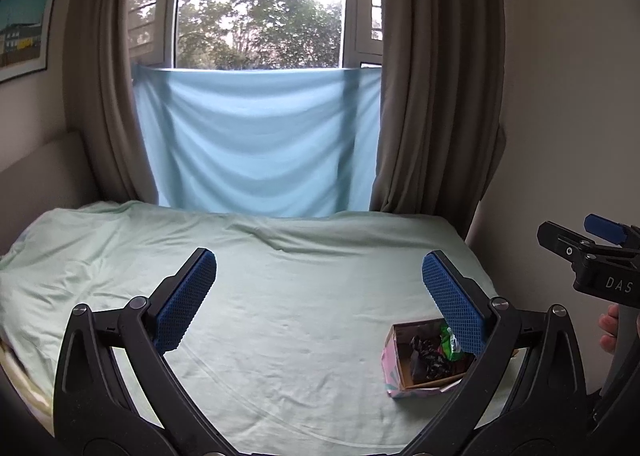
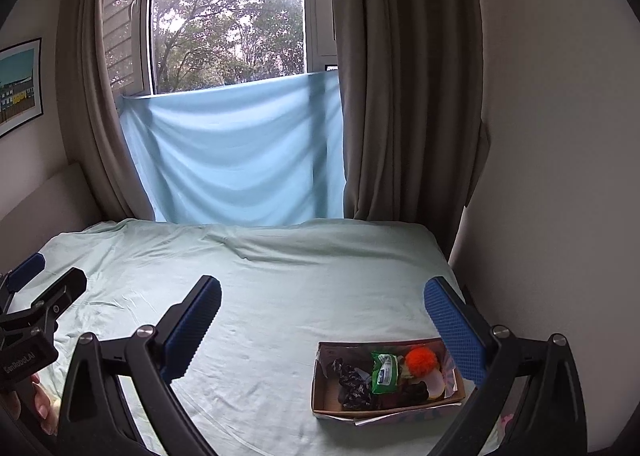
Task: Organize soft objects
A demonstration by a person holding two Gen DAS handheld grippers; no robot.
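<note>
A small cardboard box (image 2: 320, 388) sits on the pale green bed at the near right. It holds a black patterned soft item (image 2: 352, 380), a green packet (image 2: 384, 372), an orange pom-pom (image 2: 420, 362) and a pink-white piece. The box also shows in the left wrist view (image 1: 394, 360), partly behind my finger. My left gripper (image 1: 320, 276) is open and empty above the bed, left of the box. My right gripper (image 2: 322, 300) is open and empty, above the bed just behind the box. Each gripper shows at the edge of the other's view.
The green bed sheet (image 1: 280, 296) fills the foreground. A light blue cloth (image 1: 256, 136) hangs across the window, between brown curtains (image 1: 432, 96). A white wall (image 2: 560, 176) runs along the bed's right side. A framed picture (image 1: 24, 28) hangs on the left wall.
</note>
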